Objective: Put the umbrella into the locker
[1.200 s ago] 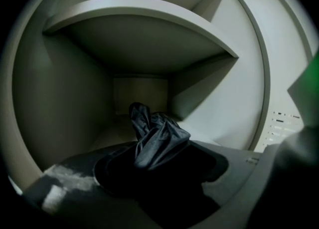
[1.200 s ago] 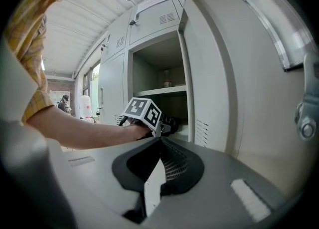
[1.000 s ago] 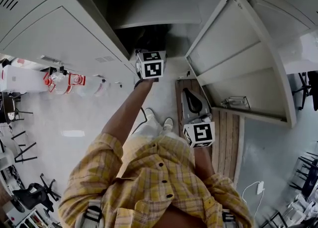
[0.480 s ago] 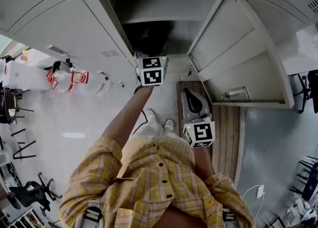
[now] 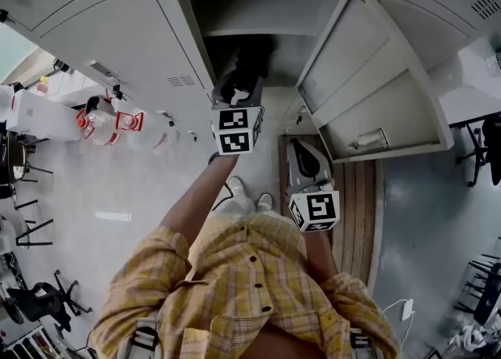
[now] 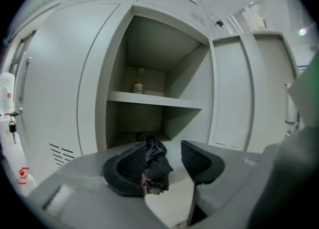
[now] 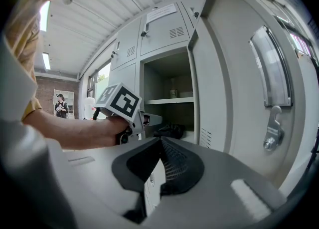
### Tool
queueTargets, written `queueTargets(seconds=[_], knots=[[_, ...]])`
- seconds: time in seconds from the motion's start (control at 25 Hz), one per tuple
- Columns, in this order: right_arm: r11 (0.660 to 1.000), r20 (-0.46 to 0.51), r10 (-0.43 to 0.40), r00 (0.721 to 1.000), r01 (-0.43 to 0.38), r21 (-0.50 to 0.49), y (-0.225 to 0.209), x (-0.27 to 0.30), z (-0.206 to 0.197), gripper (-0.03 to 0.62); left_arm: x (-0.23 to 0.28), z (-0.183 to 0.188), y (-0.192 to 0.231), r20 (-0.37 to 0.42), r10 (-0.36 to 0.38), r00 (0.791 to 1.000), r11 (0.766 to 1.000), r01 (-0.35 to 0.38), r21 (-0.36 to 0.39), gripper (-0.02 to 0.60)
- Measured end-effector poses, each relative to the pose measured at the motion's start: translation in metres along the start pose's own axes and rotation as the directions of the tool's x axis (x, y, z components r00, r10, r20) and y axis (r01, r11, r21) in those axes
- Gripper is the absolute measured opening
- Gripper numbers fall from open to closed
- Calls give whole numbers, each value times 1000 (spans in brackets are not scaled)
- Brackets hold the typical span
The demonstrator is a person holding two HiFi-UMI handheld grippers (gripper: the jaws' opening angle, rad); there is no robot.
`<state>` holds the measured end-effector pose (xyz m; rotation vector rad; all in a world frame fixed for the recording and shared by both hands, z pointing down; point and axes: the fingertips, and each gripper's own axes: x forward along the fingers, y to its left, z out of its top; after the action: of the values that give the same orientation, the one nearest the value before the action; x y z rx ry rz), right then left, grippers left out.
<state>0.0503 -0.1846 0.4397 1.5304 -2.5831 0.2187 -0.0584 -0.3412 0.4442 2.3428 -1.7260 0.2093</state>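
The black folded umbrella [image 6: 152, 165] lies on the floor of the open locker's lower compartment [image 6: 149, 123], its end cap towards me; in the head view the umbrella [image 5: 252, 59] is a dark shape inside. My left gripper [image 6: 164, 155] hovers just outside the locker's mouth. Its jaws are closing, and the umbrella shows in the gap farther off, not pressed by the pads. In the head view the left gripper [image 5: 235, 90] points into the opening. My right gripper [image 7: 160, 143] hangs back with its pads together, empty, low beside the open door [image 5: 368, 84].
A small can [image 6: 138, 88] stands on the locker's upper shelf. The open door swings out at right, its handle [image 7: 271, 133] near my right gripper. Closed lockers flank the opening. Plastic bottles [image 5: 102, 123] lie at left, and wooden boards [image 5: 360, 217] cover the floor under the door.
My left gripper has drawn back out of the locker's mouth towards the person. The umbrella stays inside the locker. The right gripper has hardly moved.
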Motion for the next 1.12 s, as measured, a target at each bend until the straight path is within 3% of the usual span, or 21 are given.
queueTargets(seconds=[0.4, 0.56, 1.12], knots=[[1000, 42, 8, 999, -8, -3, 4, -4, 18, -2, -59, 15, -10, 53, -14, 999, 1000, 13, 12, 101], [1000, 57, 9, 998, -9, -4, 5, -5, 24, -2, -76, 12, -8, 63, -1, 998, 1000, 1, 10, 18], [999, 96, -2, 995, -1, 33, 7, -1, 41, -2, -119, 8, -21, 92, -70, 993, 997, 68, 27, 3]])
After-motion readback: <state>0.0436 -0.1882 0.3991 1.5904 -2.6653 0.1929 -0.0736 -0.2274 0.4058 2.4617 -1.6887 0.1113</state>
